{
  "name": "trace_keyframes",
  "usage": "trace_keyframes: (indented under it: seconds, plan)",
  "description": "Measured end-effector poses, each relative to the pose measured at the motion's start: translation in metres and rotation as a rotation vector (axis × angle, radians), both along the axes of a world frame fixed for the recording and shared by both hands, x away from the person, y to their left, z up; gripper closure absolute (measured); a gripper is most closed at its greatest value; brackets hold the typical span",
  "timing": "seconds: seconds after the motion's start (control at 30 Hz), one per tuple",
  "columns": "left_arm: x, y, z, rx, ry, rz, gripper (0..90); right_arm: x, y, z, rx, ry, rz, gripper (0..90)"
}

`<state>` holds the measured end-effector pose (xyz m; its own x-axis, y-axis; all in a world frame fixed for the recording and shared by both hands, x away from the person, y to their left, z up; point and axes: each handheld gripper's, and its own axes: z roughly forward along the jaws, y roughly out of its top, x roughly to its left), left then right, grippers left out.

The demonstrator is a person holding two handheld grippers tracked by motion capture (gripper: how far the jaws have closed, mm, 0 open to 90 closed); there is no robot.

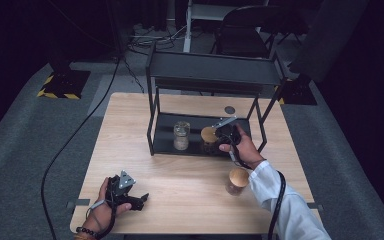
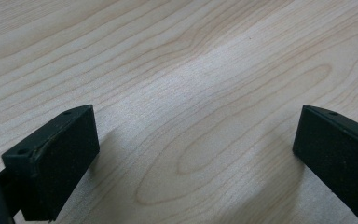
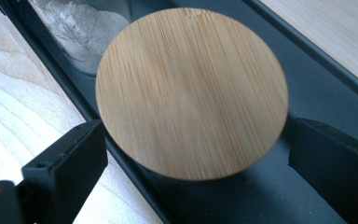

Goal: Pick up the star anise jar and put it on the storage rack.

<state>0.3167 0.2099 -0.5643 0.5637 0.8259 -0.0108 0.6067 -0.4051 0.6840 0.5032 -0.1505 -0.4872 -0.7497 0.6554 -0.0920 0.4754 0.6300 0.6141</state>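
- We see the right gripper (image 1: 219, 136) reaching into the lower tier of the black rack (image 1: 215, 70), right over a jar with a bamboo lid (image 1: 208, 135).
- In the right gripper view the lid (image 3: 192, 93) sits between the two black jaws; jaws stand apart, a gap shows on each side of the lid, pads not pressing it as far as we can tell.
- Lidded jar stands on the rack's dark bottom tray (image 3: 317, 88), near its front edge.
- Just beside it on the same tray: a glass jar with white powder, no lid (image 1: 181, 135); also seen at top left of the right gripper view (image 3: 86, 28).
- A second lidded jar (image 1: 237, 181) stands on the table (image 1: 180, 200), outside the rack, close to the right sleeve (image 1: 280, 200).
- Left gripper (image 1: 139, 200) rests low at the table's near left corner, held in the left hand (image 1: 102, 210), well apart from the rack.
- Left gripper view: jaws wide apart, nothing between them, bare wood (image 2: 191, 93) under them.
- Small dark disc (image 1: 229, 109) lies on the table behind the rack.
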Motion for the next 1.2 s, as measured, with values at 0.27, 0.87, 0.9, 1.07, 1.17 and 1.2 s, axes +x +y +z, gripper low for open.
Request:
trace_keyframes:
  seconds: [0.27, 0.87, 0.9, 1.07, 1.17, 1.2]
  plan:
    - [0.0, 0.0, 0.0, 0.0, 0.0, 0.0, 0.0, -0.008, -0.004, 0.009, -0.02, -0.047, 0.0, 4.3]
    - [0.0, 0.0, 0.0, 0.0, 0.0, 0.0, 0.0, -0.039, -0.026, 0.039, 0.016, -0.124, 0.017, 4.0]
    - [0.0, 0.0, 0.0, 0.0, 0.0, 0.0, 0.0, -0.041, -0.027, 0.041, 0.021, -0.127, 0.019, 4.0]
    - [0.0, 0.0, 0.0, 0.0, 0.0, 0.0, 0.0, -0.052, -0.033, 0.048, 0.022, -0.127, 0.026, 3.9]
    - [0.0, 0.0, 0.0, 0.0, 0.0, 0.0, 0.0, -0.057, -0.036, 0.053, 0.026, -0.13, 0.027, 3.9]
    - [0.0, 0.0, 0.0, 0.0, 0.0, 0.0, 0.0, -0.06, -0.038, 0.055, 0.03, -0.128, 0.031, 3.9]
